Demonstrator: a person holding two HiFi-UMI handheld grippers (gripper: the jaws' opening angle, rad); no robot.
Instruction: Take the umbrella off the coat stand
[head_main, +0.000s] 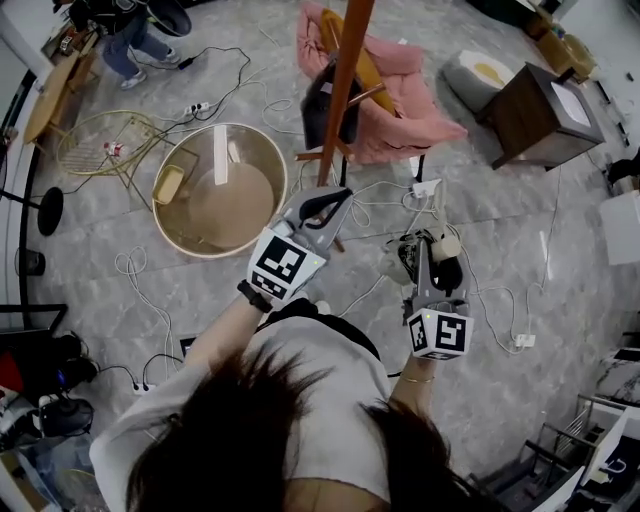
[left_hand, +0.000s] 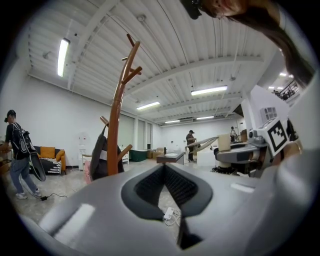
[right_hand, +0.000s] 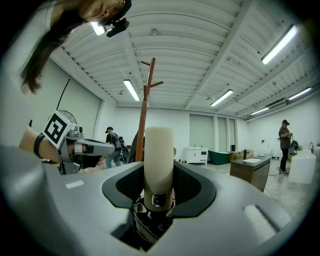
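- Right gripper (right_hand: 158, 172) is clamped on the umbrella (right_hand: 158, 147) handle, so it looks already off the coat stand (head_main: 345, 90), top middle.
- Left gripper (left_hand: 164, 167) has its jaws together, holding nothing.
- Next, probably, carry it clear.

Person in a white short-sleeved top (head_main: 312, 405), with two grey hand-held grippers.
Long dark hair (head_main: 250, 445) fills the lower middle of the head view. A black wristband (head_main: 251, 295) circles the left wrist and a thin bracelet (head_main: 418, 380) the right. The left gripper (head_main: 333, 203) and right gripper (head_main: 431, 248) have black ribbed pads and white cubes with black square markers.
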